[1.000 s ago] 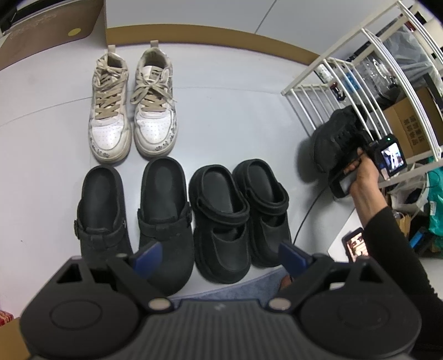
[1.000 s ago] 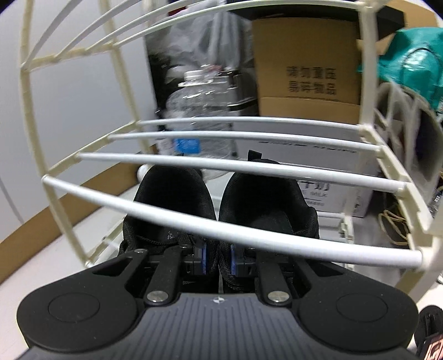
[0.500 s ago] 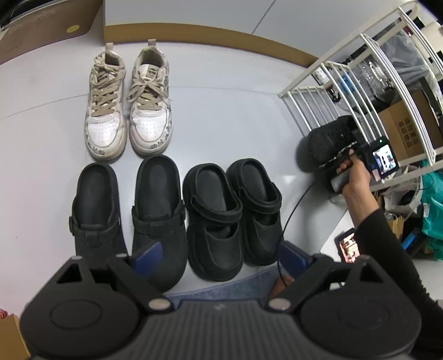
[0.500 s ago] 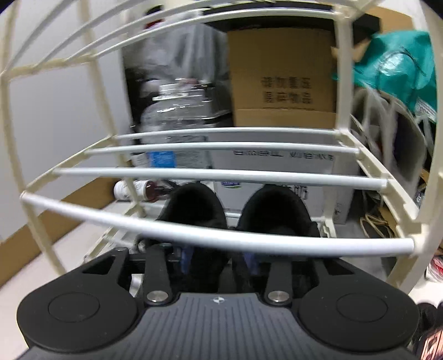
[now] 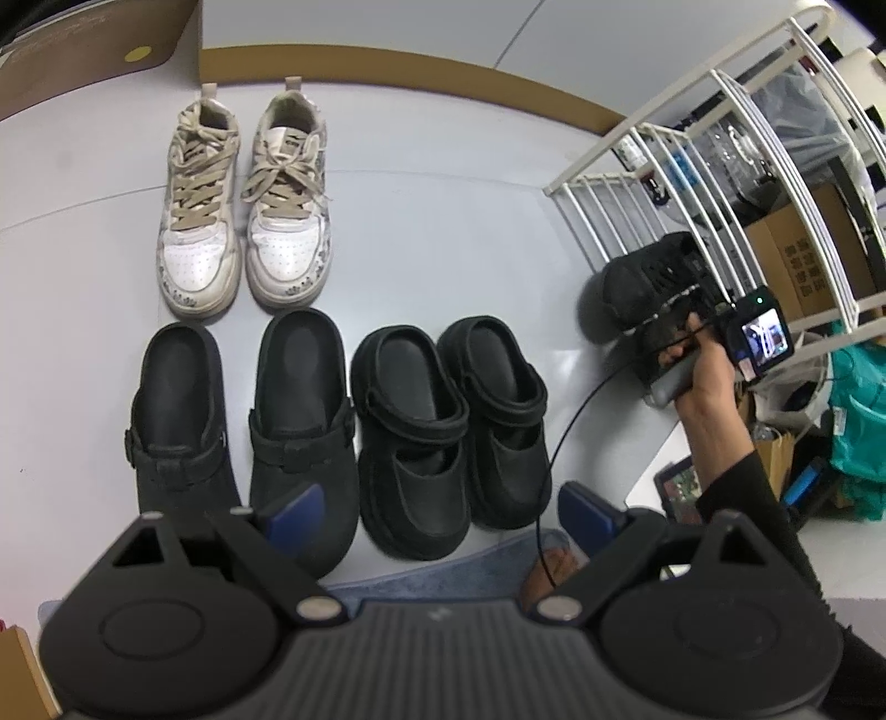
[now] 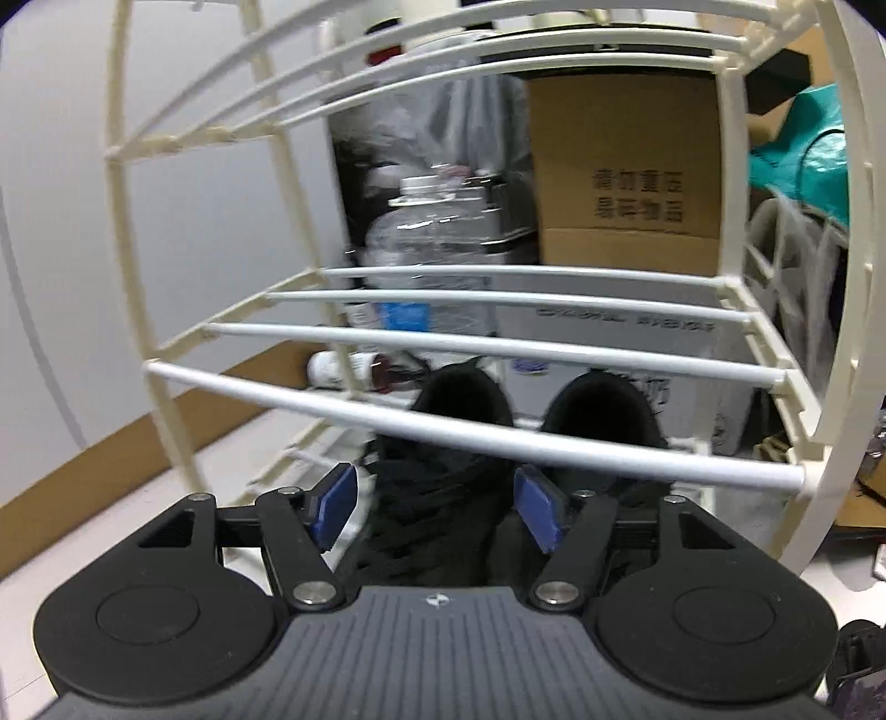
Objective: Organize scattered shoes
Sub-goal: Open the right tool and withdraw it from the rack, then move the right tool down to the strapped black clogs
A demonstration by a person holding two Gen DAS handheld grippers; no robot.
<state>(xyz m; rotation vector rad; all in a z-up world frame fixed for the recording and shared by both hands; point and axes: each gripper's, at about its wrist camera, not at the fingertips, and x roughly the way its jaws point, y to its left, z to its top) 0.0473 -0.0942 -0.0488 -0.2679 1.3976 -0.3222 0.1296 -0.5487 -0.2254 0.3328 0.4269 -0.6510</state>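
Two black sneakers (image 6: 443, 432) sit side by side on the lowest shelf of the white wire rack (image 6: 277, 389). My right gripper (image 6: 437, 507) is just behind their heels, its jaws opening. The left sneaker's heel lies between the blue pads (image 6: 335, 504), which do not touch it. In the left wrist view a hand holds that right gripper (image 5: 673, 313) at the black sneakers (image 5: 642, 277) by the rack (image 5: 692, 149). On the floor stand white sneakers (image 5: 243, 221), black clogs (image 5: 238, 404) and black strap shoes (image 5: 448, 426), each as a pair. My left gripper (image 5: 440, 507) hangs open above them, holding nothing.
Behind the rack are a cardboard box (image 6: 626, 166), a clear water bottle (image 6: 426, 249) and a teal bag (image 6: 803, 166). Another cardboard box (image 5: 94, 50) stands at the far left by the wall. A black cable (image 5: 559, 459) runs across the floor.
The right gripper's jaws went from shut between the two black sneakers to wide apart, letting them go, and it drew back and up a little. The left gripper stayed put.
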